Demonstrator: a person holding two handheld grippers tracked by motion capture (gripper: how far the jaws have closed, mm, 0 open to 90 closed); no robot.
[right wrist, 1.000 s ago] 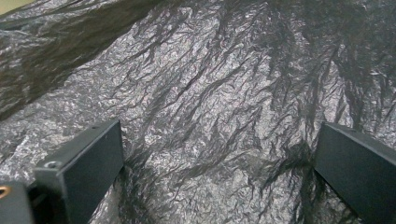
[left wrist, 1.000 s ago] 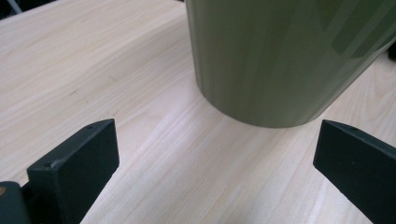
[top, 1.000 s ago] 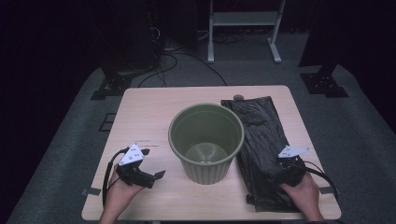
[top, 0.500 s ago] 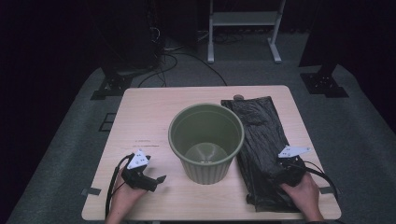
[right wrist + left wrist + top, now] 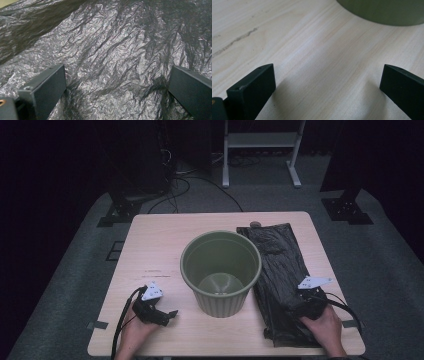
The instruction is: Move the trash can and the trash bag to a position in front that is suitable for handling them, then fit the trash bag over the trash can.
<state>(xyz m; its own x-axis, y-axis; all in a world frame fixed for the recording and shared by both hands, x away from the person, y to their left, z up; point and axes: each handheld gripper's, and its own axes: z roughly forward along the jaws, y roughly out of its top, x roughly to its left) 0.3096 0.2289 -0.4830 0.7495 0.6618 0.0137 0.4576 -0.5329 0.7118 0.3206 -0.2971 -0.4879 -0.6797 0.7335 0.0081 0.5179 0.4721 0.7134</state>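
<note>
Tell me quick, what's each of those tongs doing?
Left tongs: open, empty, over the table.
Right tongs: open, over the black bin bag.

Left gripper [image 5: 162,314] drops from beside green bin [image 5: 220,270] toward lower left of high view, now nearer front table [image 5: 150,240] edge. Its hand [image 5: 131,335] slips further out at bottom of frame.

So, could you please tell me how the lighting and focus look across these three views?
High view: table evenly lit, surroundings dark, green bin fairly sharp. Left gripper view: soft shadows under the open jaws of the left gripper, bin edge slightly blurred. Right gripper view: glare glints on the crinkled black bag.
</note>
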